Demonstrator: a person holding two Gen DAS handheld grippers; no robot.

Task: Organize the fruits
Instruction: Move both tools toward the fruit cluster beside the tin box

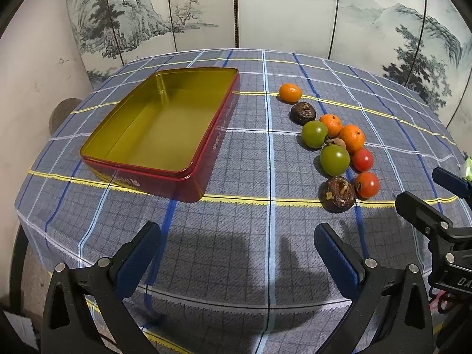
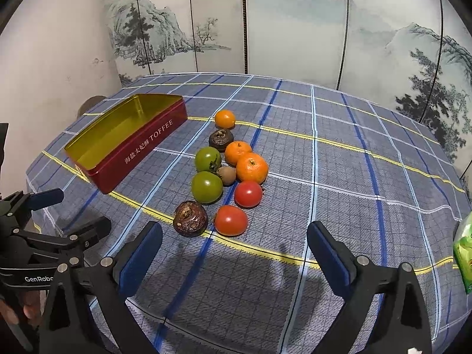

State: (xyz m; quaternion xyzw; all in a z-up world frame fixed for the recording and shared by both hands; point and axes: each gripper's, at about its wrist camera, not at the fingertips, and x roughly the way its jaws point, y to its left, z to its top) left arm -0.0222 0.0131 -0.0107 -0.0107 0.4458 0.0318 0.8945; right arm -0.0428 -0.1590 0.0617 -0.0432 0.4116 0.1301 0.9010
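An empty red toffee tin (image 1: 206,159) with a gold inside lies open on the checked tablecloth, left of a cluster of fruit. The cluster holds three oranges (image 2: 252,167), two green tomatoes (image 2: 207,187), two red tomatoes (image 2: 230,220), two dark brown wrinkled fruits (image 2: 190,219) and a small brown one (image 2: 227,175). My left gripper (image 1: 236,230) hovers open over bare cloth in front of the tin, nothing between its fingers. My right gripper (image 2: 235,228) stands open just in front of the nearest red tomato (image 1: 366,185) and brown fruit (image 1: 337,194), touching neither.
A painted folding screen (image 1: 265,8) stands behind the round table. A green packet (image 2: 464,253) lies at the table's right edge. A white wall (image 1: 35,67) rises at the left. Each gripper shows at the edge of the other's view.
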